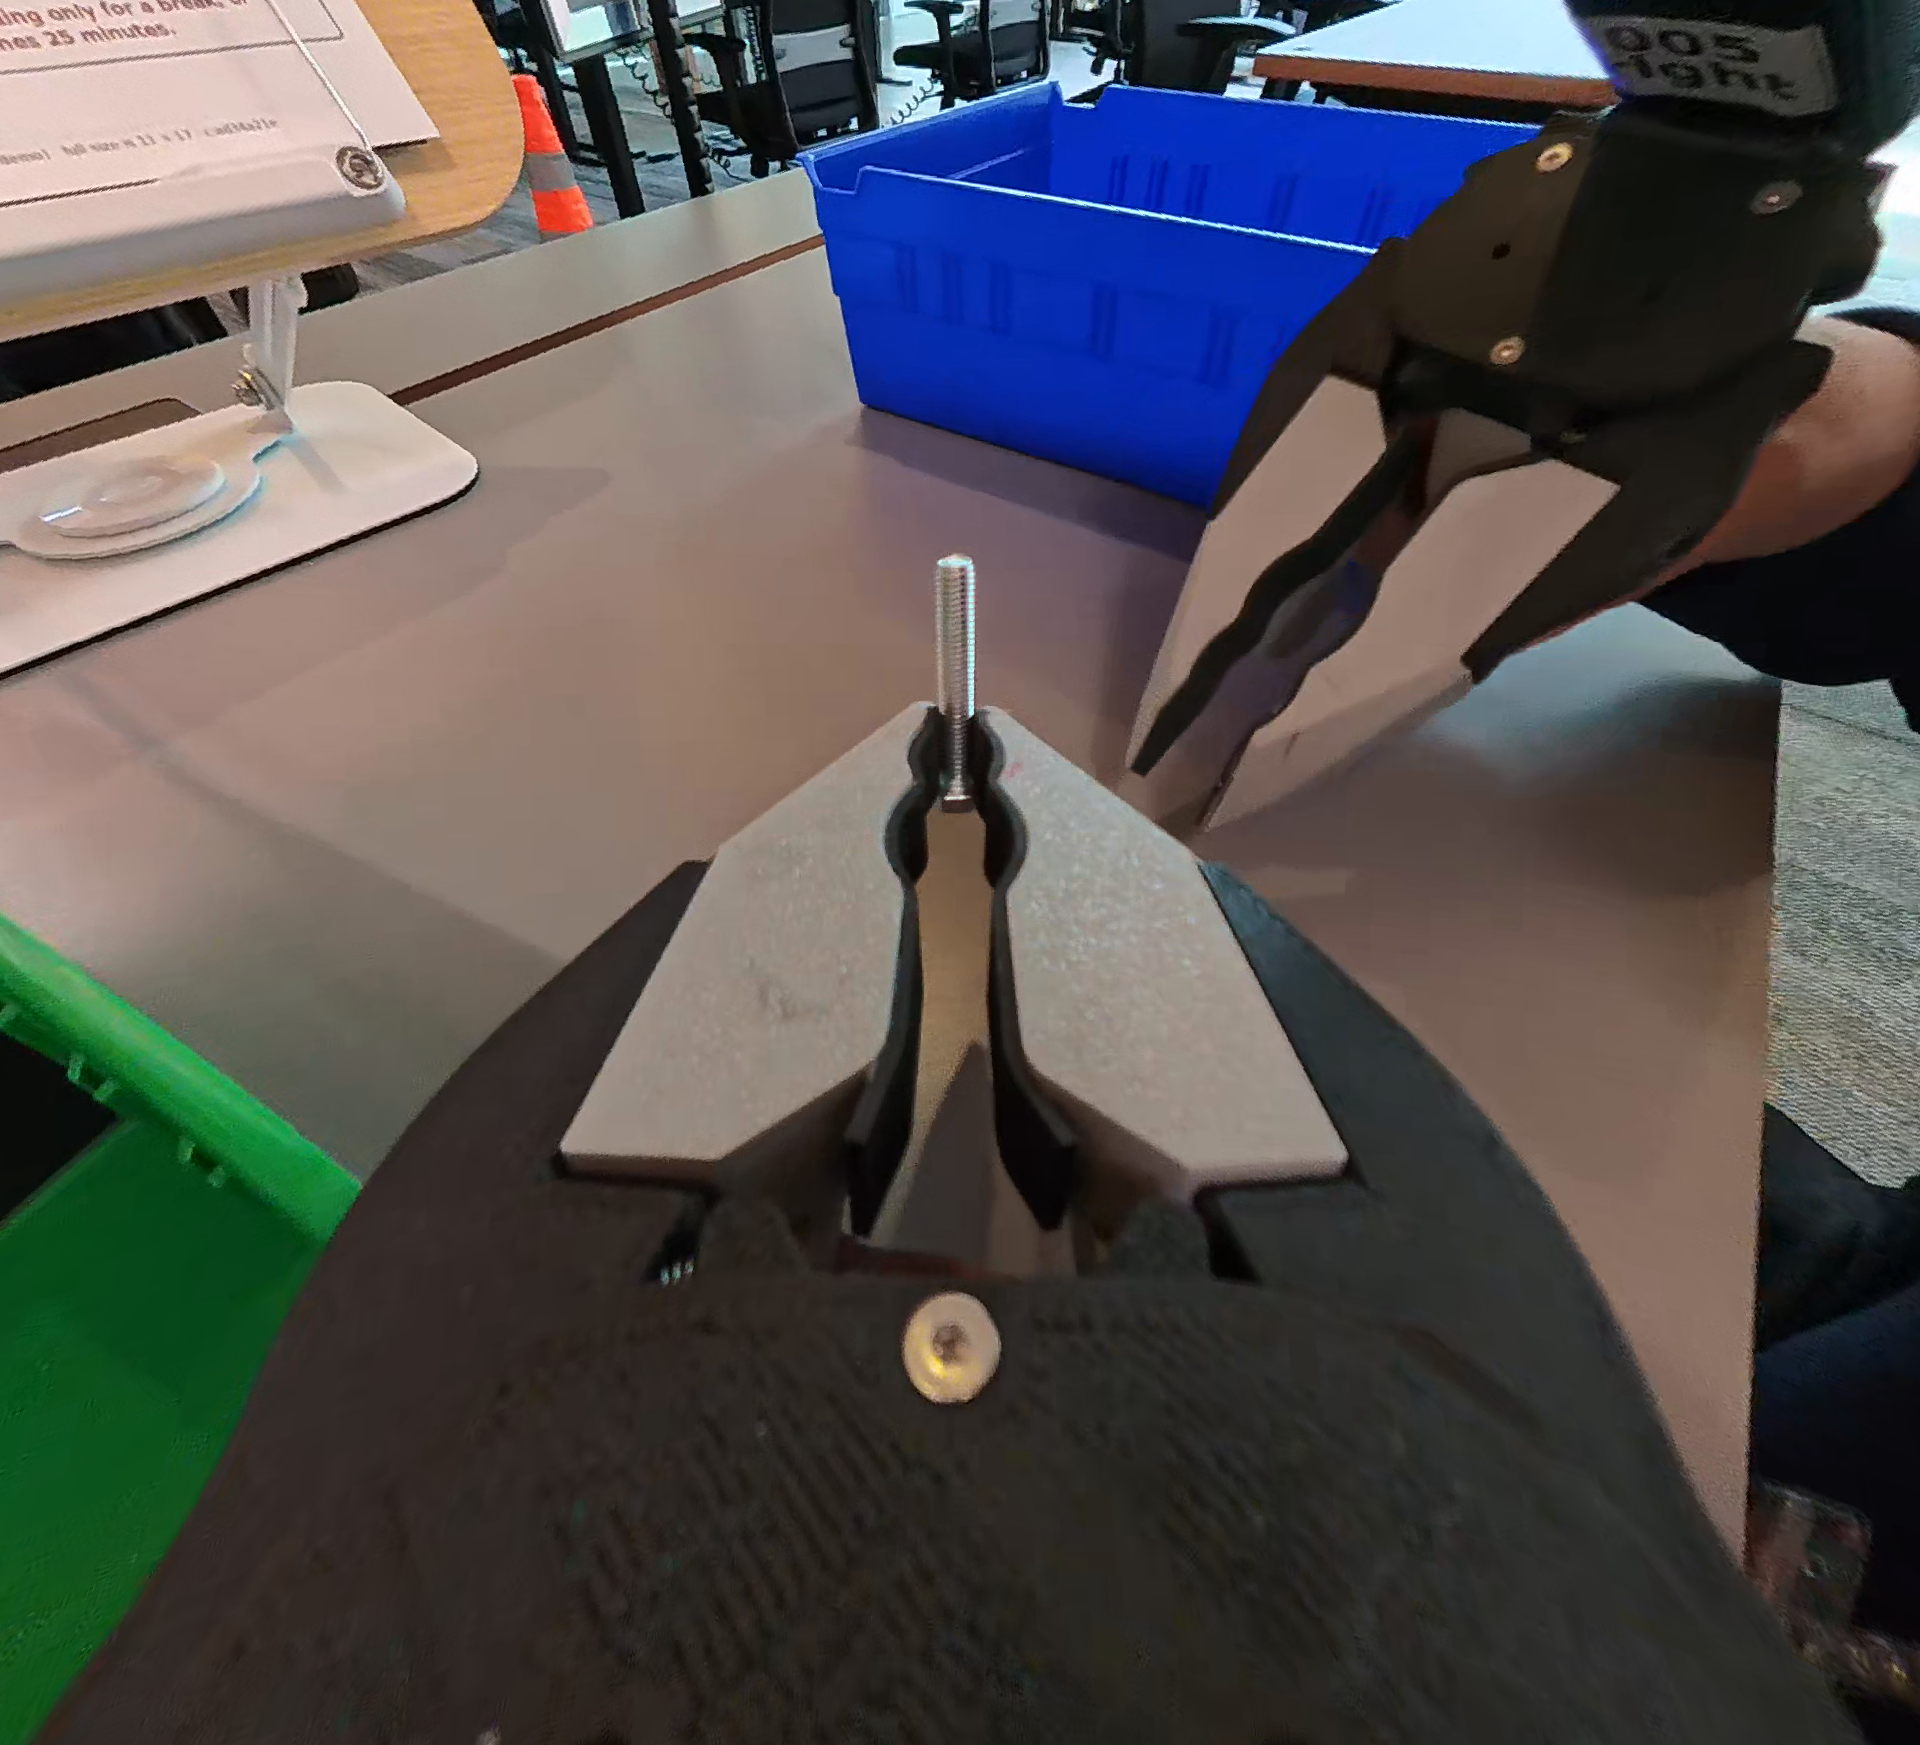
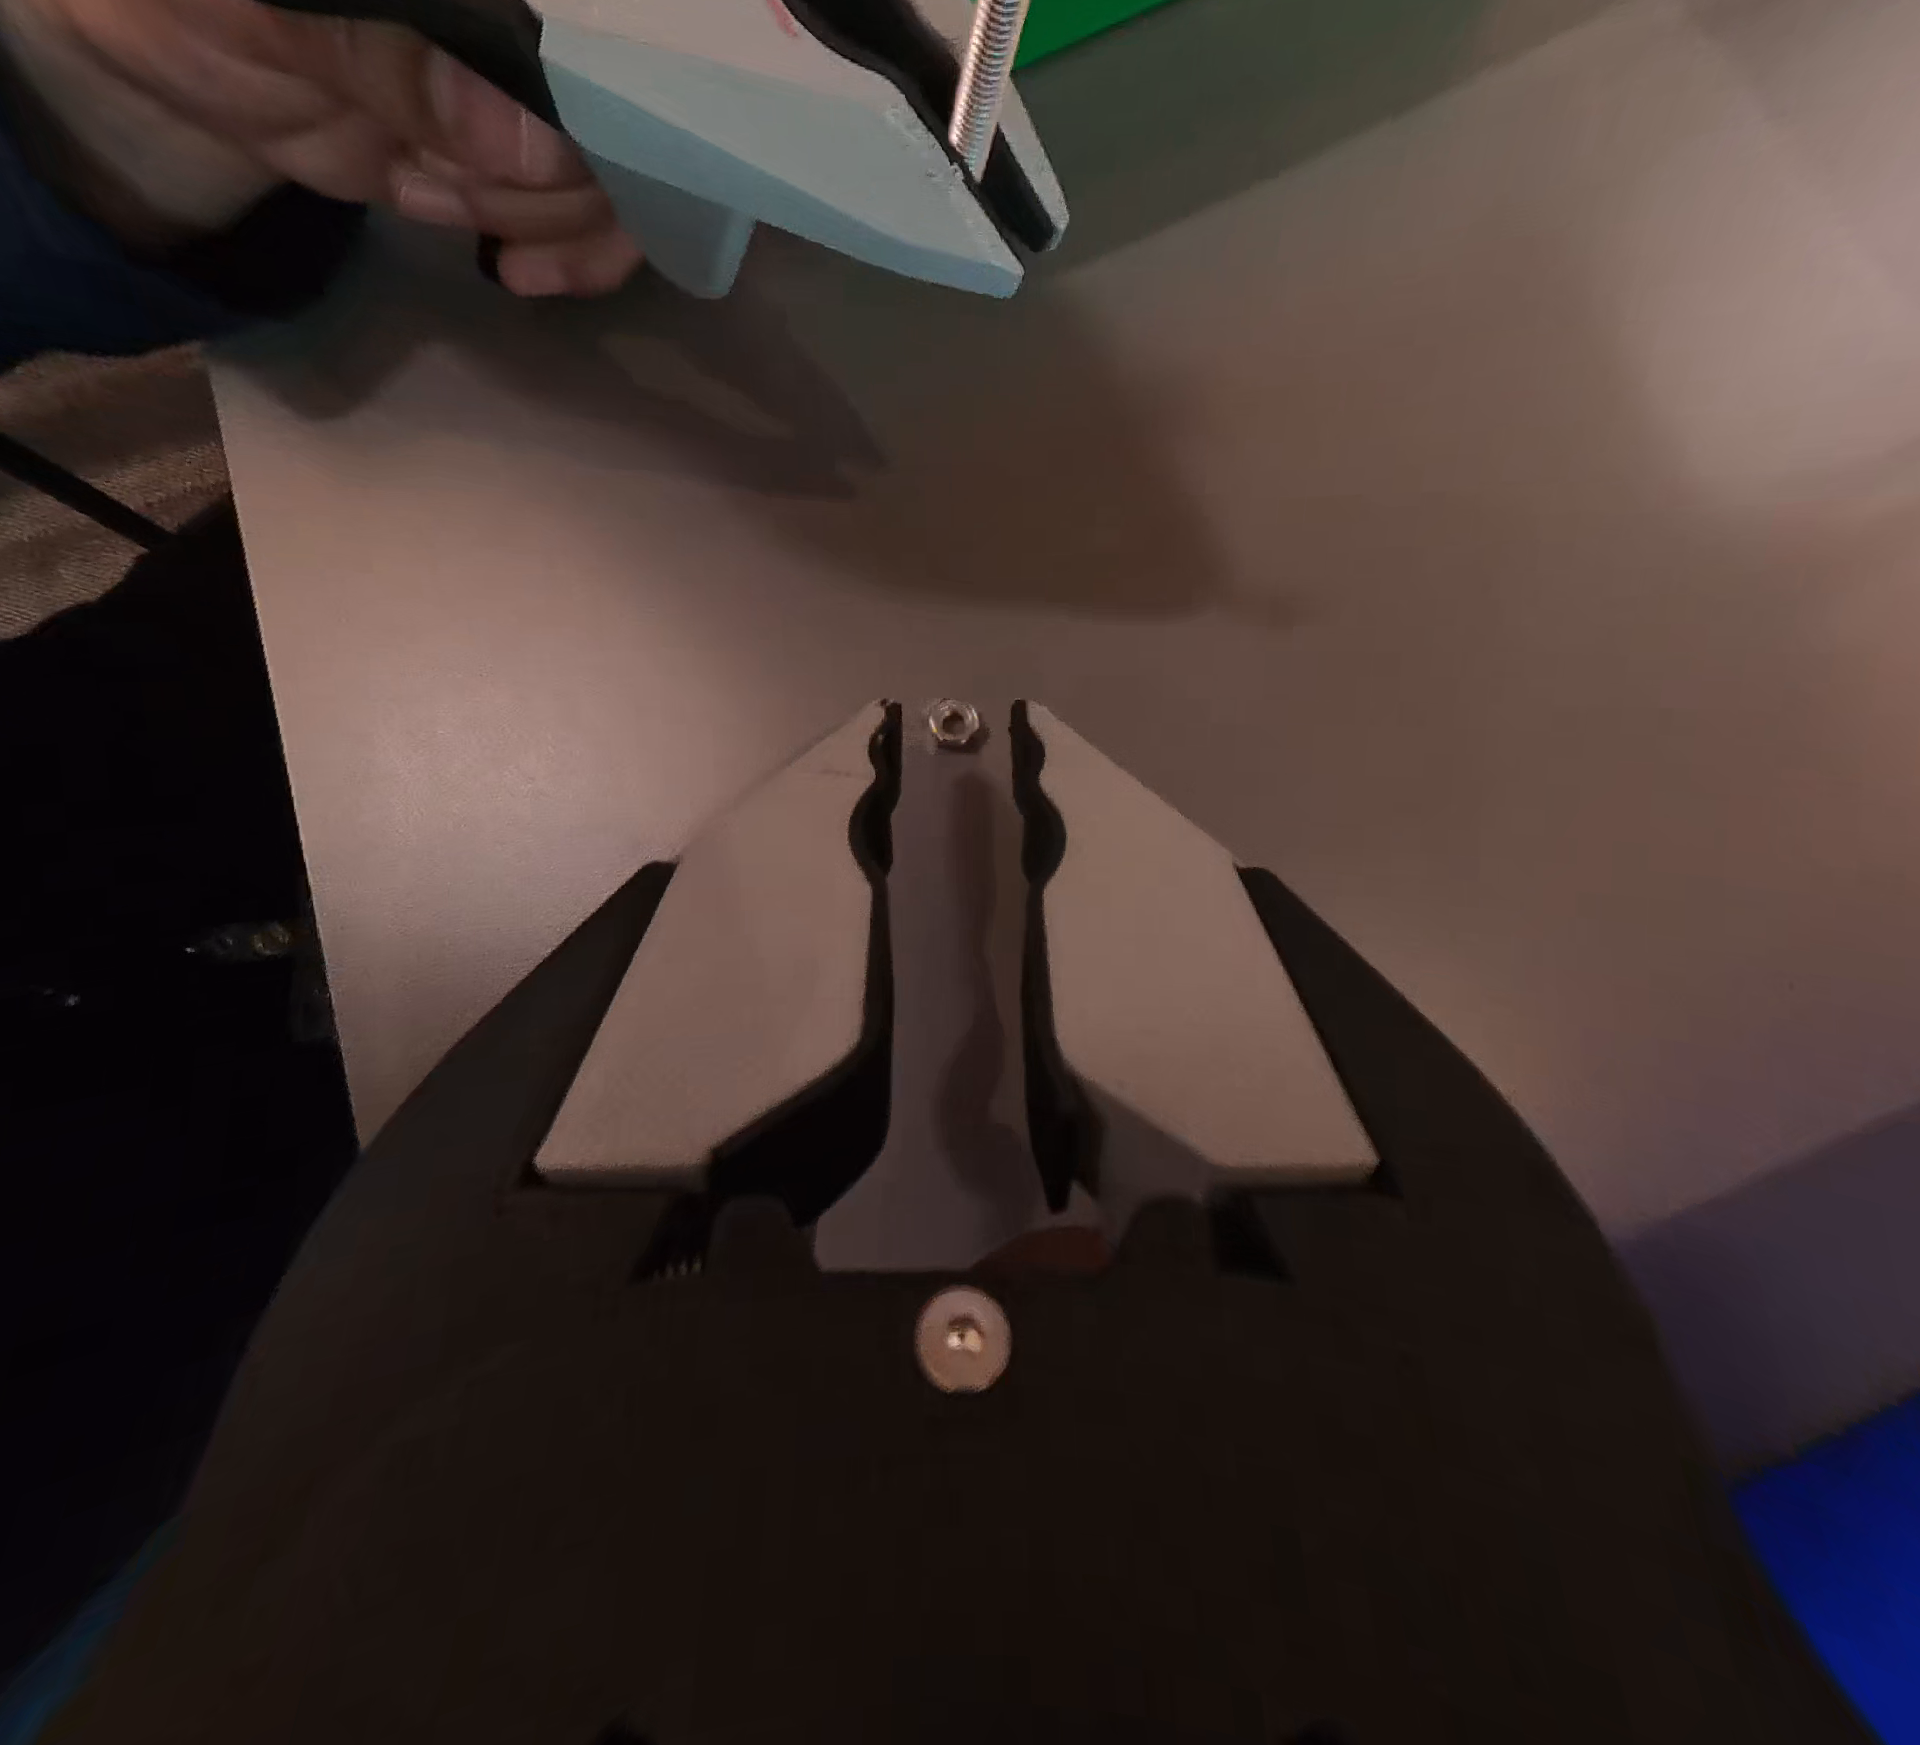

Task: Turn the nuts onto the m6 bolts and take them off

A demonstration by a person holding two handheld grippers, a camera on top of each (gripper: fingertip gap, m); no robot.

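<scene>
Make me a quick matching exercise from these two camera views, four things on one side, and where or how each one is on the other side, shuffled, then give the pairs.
Things:
1. bolt
2. nut
3. left gripper
4. right gripper

States:
A. open, pointed down at the table
B. lying flat on the table between open fingers
C. shut on a threaded shaft
D. held upright near its head

Pairs: 1-D, 2-B, 3-C, 4-A

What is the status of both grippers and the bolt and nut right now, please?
Left gripper shut on bolt, thread pointing up. Right gripper open, fingertips either side of nut on table. Nothing in the way.
</scene>
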